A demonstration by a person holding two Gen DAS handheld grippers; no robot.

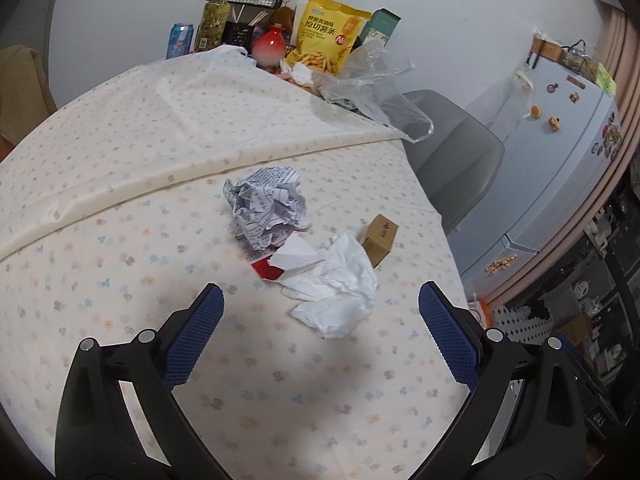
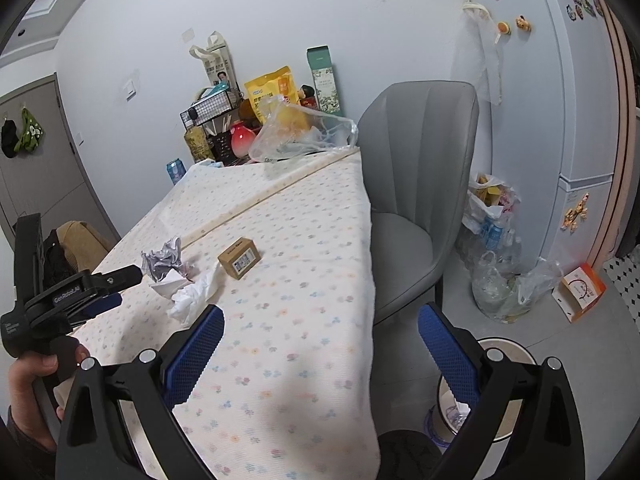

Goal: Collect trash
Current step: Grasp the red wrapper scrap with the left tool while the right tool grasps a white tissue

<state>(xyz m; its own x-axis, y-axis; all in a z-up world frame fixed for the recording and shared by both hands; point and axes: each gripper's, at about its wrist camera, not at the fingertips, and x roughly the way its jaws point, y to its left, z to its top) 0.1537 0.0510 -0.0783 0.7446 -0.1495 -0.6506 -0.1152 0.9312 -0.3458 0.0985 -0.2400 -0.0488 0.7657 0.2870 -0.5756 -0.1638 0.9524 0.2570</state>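
Hovering with both pairs of jaws spread wide and empty, the trash pile just ahead of the left one.

Left gripper [image 1: 321,304] faces the white tissue [image 1: 336,296], which lies just beyond its fingertips and slightly toward its right finger, long axis running away from the jaws. Past it sit a red-and-white paper scrap [image 1: 286,262], the crumpled printed paper [image 1: 266,208] and, off to the right, 1 small cardboard box [image 1: 380,238]. Right gripper [image 2: 320,322] hangs over the tablecloth [image 2: 280,360] edge, the pile well off to its left, a waste bin [image 2: 516,356] below its right finger. My read: the left hand is nearer, tissue first.
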